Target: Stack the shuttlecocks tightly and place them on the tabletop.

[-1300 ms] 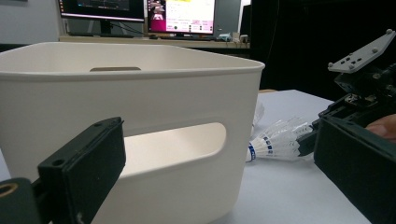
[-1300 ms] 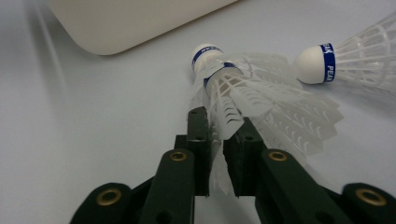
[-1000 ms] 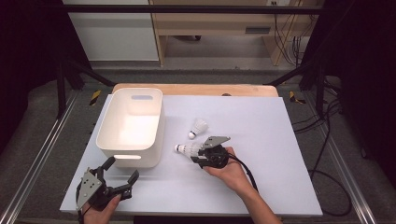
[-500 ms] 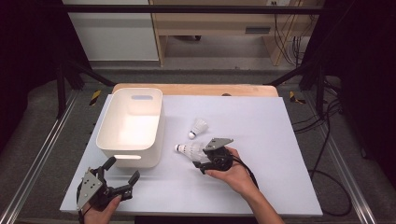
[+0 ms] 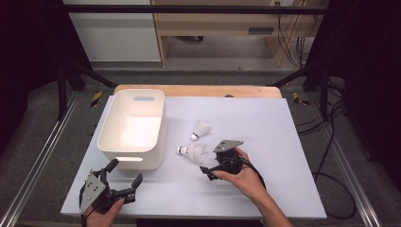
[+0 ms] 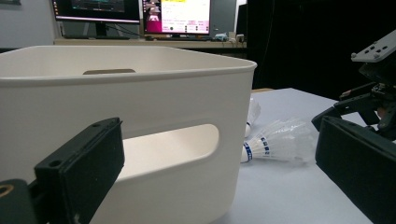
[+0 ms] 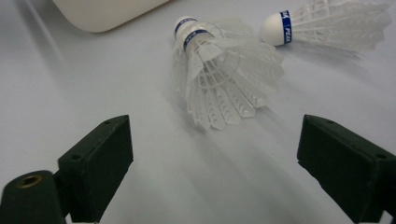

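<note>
Looking down from the high view, the right tool [image 5: 211, 166] sits on the white table [image 5: 293, 189] just near-right of a shuttlecock [image 5: 191, 152] that lies on its side, cork toward the left. Its jaws have just been opening and now stand wide, with nothing pressed between them; the shuttlecock's skirt lies just off their tips. A second shuttlecock [image 5: 202, 128] lies a little farther off, apart from the first. To the left of both stands a white bin [image 5: 132, 126], its near wall close to the first shuttlecock's cork. The left tool [image 5: 124, 177] rests at the near-left corner of the table, jaws spread, holding nothing and aimed at the bin's near wall.

In the left gripper view, the two black jaws stand far apart with the white bin [image 6: 140, 107] between and beyond them. Past the bin's corner, on the right, the first shuttlecock [image 6: 275, 145] lies on the table, and the right tool [image 6: 369, 100] shows behind it.

In the right gripper view, the jaws gape at either side with bare table between them. The nearer shuttlecock [image 7: 224, 77] lies just ahead of them, skirt toward the camera, untouched. The second shuttlecock [image 7: 327, 21] lies farther off at the right, and the bin's rounded corner [image 7: 102, 11] shows at the far left.
</note>
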Available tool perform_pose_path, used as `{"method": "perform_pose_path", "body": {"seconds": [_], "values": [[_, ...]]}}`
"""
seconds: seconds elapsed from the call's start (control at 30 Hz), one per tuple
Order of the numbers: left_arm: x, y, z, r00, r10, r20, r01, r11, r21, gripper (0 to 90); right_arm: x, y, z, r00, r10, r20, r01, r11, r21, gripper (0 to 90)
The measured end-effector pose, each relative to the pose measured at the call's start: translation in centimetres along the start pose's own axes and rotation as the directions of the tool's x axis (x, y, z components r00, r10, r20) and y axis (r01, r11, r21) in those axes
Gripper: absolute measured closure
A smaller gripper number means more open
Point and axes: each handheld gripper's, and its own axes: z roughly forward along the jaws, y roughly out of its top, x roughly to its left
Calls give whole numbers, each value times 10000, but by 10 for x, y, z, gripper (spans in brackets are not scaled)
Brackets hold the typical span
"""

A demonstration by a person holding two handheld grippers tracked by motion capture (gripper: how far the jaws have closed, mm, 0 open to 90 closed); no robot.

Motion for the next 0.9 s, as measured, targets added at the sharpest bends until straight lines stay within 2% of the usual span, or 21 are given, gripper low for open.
{"method": "perform_pose_path", "body": {"seconds": [0.1, 0.23, 0.37, 0.6, 0.9], "values": [[-1, 0, 0, 10000, 24, 8, -24, 10000, 22, 13, -6, -1, -6, 9997, 224, 111, -225, 9997, 8, 96], [-2, 0, 1, 9999, 114, 34, -114, 9999, 48, 13, -15, -1, -14, 9984, 435, 361, -426, 9988, -253, 95], [-2, 0, 1, 10000, 98, 16, -98, 9999, 63, 13, -25, 2, -16, 9945, 652, 819, -620, 9973, -403, 68], [-3, -1, 1, 9999, 161, 46, -161, 9998, 98, 14, -37, 21, -19, 9893, 756, 1252, -689, 9960, -572, 77], [-4, -1, 2, 9998, 185, 60, -186, 9998, 121, 12, -50, 50, -14, 9869, 915, 1329, -834, 9944, -650, 80]]}}
